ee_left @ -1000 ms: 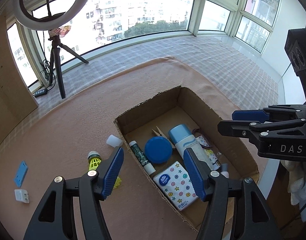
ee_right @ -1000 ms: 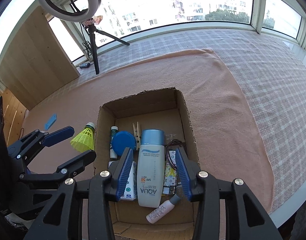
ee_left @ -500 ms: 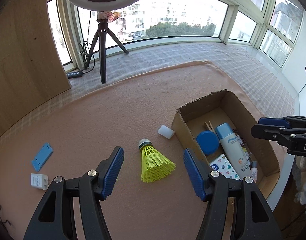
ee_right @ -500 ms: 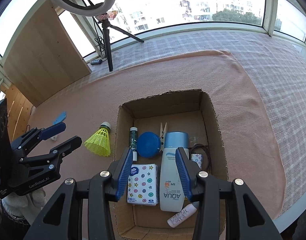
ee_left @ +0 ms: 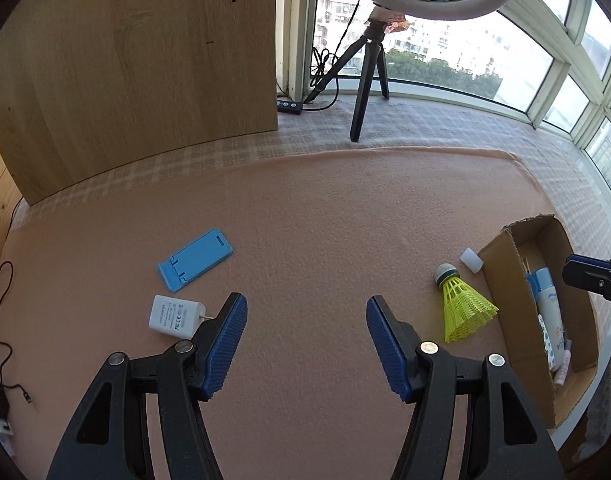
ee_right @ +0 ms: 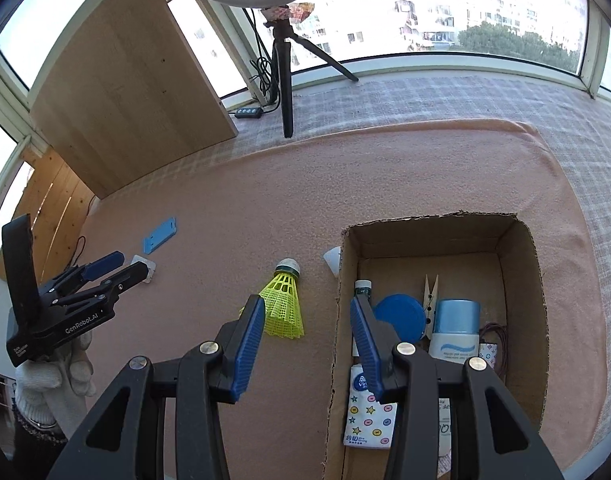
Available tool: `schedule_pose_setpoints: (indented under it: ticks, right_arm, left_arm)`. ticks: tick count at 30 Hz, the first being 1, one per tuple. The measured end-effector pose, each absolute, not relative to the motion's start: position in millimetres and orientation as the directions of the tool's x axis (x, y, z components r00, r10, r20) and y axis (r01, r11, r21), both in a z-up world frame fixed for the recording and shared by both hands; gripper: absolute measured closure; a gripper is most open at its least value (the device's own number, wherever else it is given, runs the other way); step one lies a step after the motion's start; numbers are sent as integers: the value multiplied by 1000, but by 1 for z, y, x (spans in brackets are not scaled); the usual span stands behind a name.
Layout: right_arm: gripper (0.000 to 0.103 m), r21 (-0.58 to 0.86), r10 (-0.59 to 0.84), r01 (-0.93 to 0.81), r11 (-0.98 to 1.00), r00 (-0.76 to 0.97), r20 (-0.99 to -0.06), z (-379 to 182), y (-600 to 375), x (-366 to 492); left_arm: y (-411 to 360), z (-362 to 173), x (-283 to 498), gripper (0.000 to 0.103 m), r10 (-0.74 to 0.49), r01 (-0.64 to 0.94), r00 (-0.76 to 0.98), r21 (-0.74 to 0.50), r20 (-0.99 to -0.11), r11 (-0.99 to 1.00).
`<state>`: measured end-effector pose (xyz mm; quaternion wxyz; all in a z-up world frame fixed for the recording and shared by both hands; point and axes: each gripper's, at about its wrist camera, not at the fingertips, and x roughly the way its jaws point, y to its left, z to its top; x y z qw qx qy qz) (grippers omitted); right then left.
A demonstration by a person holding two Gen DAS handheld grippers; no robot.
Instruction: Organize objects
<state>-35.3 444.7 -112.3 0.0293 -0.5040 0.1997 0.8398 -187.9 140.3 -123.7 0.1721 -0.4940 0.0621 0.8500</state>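
The left gripper (ee_left: 306, 342) hangs over bare pink felt mat (ee_left: 325, 208), its blue-padded fingers spread wide with nothing between them. Ahead and to its left lie a flat blue plastic phone stand (ee_left: 195, 259) and, nearer, a white rectangular power adapter (ee_left: 174, 315), close together but apart, with broad bare mat to their right. The right gripper (ee_right: 307, 342) is also spread wide and holds nothing; its left finger (ee_right: 247, 346) stands over the skirt of the yellow plastic shuttlecock (ee_right: 283, 304), its right finger over the left wall of the open brown cardboard box (ee_right: 521, 280). The shuttlecock lies on its side on the mat just left of the box, cork end pointing away. A small white cap (ee_right: 332, 260) sits at the box's far left corner, outside it. Inside the box are a round blue lid (ee_right: 399, 316), a wooden clothes peg (ee_right: 430, 292), a white bottle with a pale blue cap (ee_right: 455, 332) and a star-patterned tissue pack (ee_right: 367, 416)
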Motion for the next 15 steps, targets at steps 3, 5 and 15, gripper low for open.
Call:
schedule_pose_setpoints:
  ticks: [3,5,15]
  right_arm:
    - [62,317,-175,-234,-919,-478,-861,-118,434,-49]
    - [62,323,-189,-226,-919,-465,-865,-122,428,-59]
    - [62,368,-241,-238,-899,-434,-868,-137,412,-92]
  left_arm:
    - [121,-127,-197,37,211,-328,-455,-57,-865,-943]
    - [108,-130,-205,37,202,-310,-453,-58,-868,-949]
    - [43,-140,-255,37,154,-193,-445,-74,-882,-978]
